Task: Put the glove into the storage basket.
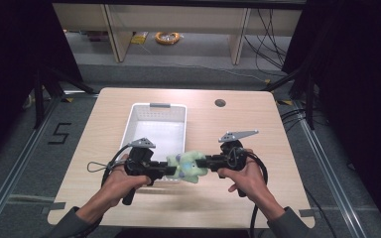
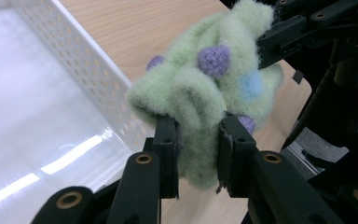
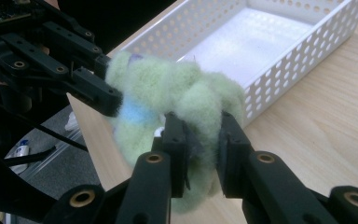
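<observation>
A fluffy pale green cloth [image 1: 188, 166] with purple and blue dots hangs bunched between both grippers, just above the table by the near end of the white basket [image 1: 151, 110]. My left gripper [image 1: 169, 170] is shut on its left end; in the left gripper view its pads [image 2: 168, 140] pinch a fold of the cloth [image 2: 200, 93]. My right gripper [image 1: 203, 162] is shut on the other end; in the right gripper view the cloth [image 3: 177, 93] is squeezed between my fingers [image 3: 228, 135]. The left gripper [image 3: 109, 100] reaches in from the left there.
The white perforated basket [image 2: 88, 70] lies lengthwise on the wooden table [image 1: 258, 148], with nothing in it. A dark round hole [image 1: 220, 103] sits at the table's far right. Beyond the table are shelf legs, cables and a yellow coil [image 1: 167, 37] on the floor.
</observation>
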Tool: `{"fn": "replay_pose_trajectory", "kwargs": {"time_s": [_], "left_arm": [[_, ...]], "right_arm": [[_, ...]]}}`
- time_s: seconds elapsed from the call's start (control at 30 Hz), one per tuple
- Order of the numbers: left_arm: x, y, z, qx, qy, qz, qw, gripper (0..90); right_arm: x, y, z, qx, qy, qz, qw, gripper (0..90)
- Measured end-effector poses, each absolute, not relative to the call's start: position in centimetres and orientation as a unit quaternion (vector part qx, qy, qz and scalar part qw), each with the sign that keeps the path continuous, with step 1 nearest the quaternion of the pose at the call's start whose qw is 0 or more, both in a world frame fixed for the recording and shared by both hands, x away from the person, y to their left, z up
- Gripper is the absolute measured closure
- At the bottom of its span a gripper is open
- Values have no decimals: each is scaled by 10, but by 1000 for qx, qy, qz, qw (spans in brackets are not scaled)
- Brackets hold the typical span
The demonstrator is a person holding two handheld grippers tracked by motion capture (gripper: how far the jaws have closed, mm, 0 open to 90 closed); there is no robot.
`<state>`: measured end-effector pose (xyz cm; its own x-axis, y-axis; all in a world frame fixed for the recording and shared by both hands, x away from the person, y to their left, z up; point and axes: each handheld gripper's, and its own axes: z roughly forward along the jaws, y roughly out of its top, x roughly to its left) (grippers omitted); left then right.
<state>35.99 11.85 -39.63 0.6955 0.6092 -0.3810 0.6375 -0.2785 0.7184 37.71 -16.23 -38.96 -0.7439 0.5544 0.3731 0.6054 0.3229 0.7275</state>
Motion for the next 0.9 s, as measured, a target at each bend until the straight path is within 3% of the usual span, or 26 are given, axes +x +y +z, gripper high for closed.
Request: {"fn": "replay_pose_trajectory", "kwargs": {"time_s": [0.4, 0.9], "left_arm": [[384, 146, -389, 792, 417, -7, 445, 711], [408, 181, -405, 784, 460, -13, 416, 708]], "right_arm": [[405, -129, -381, -356, -819, -449, 24, 770], [440, -83, -396, -364, -832, -418, 38, 769]]}}
